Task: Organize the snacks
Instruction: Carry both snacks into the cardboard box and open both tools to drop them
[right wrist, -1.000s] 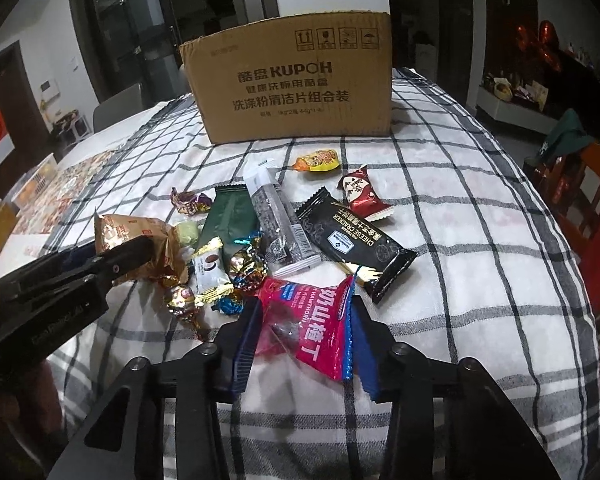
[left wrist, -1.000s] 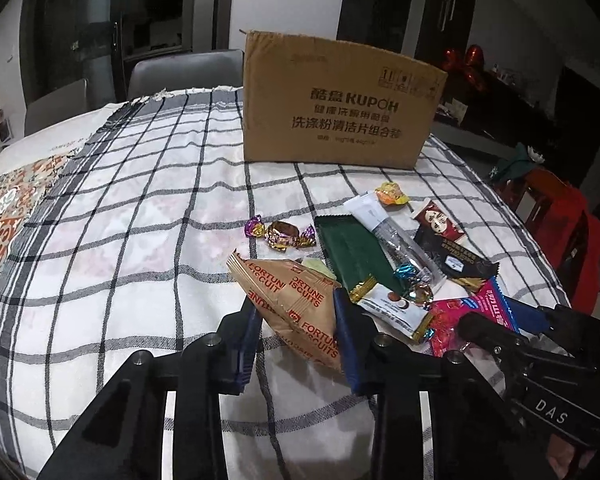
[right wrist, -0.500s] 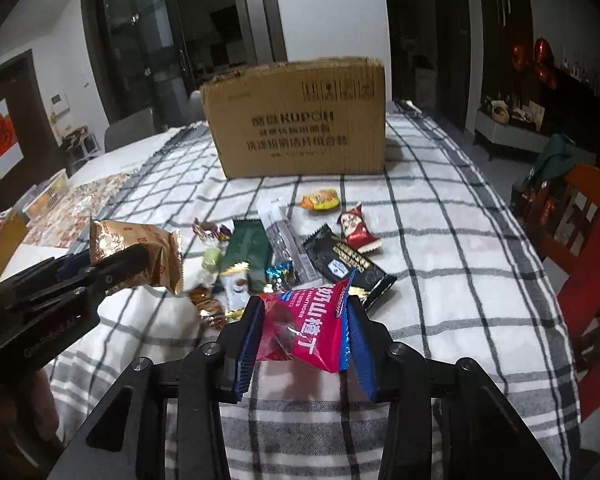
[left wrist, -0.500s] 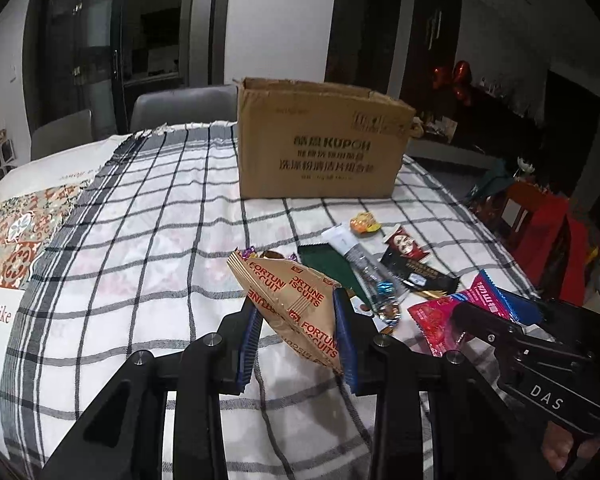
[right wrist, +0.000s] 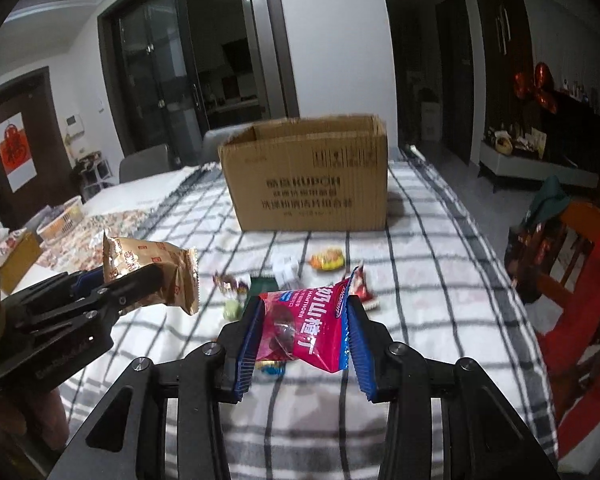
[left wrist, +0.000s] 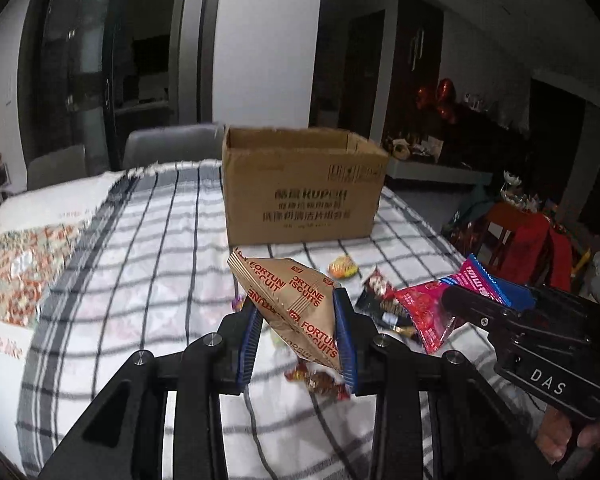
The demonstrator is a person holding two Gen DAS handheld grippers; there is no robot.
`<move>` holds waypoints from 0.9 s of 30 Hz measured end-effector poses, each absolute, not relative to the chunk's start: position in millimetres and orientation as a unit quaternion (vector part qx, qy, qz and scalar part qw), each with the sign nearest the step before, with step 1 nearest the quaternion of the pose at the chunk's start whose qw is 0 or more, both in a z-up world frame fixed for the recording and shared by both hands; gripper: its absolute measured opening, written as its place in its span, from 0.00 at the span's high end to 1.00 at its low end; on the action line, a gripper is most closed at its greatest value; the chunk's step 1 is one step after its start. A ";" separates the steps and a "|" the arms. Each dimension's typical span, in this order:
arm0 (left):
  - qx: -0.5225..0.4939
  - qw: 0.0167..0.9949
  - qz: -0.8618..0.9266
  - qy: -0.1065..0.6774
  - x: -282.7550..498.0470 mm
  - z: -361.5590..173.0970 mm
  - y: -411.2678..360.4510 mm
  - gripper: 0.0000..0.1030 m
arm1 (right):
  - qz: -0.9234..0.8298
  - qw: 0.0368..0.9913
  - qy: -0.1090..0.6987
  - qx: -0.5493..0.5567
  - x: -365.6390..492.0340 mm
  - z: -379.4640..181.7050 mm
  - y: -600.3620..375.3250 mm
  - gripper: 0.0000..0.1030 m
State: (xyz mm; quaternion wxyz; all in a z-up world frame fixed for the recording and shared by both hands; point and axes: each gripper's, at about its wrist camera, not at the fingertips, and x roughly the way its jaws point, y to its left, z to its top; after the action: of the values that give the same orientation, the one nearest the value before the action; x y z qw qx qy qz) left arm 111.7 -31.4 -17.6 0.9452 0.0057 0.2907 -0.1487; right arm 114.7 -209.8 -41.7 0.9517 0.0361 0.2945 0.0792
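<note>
The left gripper (left wrist: 298, 330) pinches a tan "FORTUNE BISCUITS" packet (left wrist: 290, 300), the right gripper (right wrist: 304, 344) a red "HAWTHORN" pouch (right wrist: 304, 330), the brown cardboard "KUPOH" box (right wrist: 308, 176) beyond both.

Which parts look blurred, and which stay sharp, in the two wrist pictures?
Left wrist view: the brown cardboard box print and checked tablecloth smear; the tan biscuit packet reads clearly. Right wrist view: loose candies blur; the pink hawthorn packet stays sharp.

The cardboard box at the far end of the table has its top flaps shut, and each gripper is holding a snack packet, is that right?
Not quite. The cardboard box is open at the top, as the right wrist view shows. The rest holds: the left gripper grips the biscuit packet, the right gripper the red packet.
</note>
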 end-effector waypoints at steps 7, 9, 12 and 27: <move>0.021 0.955 -0.153 0.254 129.6 12.8 -36.9 0.67 | 0.085 0.960 0.262 0.047 132.1 -13.0 -216.6 0.59; 0.020 0.955 -0.159 0.249 136.7 20.6 -37.7 0.67 | 0.083 0.963 0.250 0.050 139.9 -3.4 -218.4 0.59; 0.018 0.957 -0.161 0.239 150.8 35.1 -38.2 0.67 | 0.081 0.968 0.235 0.048 153.1 9.9 -220.1 0.59; 0.014 0.962 -0.170 0.214 227.8 83.5 -42.6 0.67 | 0.078 0.975 0.202 0.046 235.3 64.1 -226.4 0.59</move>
State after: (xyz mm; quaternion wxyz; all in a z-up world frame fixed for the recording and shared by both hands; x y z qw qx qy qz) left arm 227.8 -42.6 83.5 0.9620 0.0138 0.2137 -0.1697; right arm 235.3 -226.4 64.1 0.9753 0.0459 0.2015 0.0776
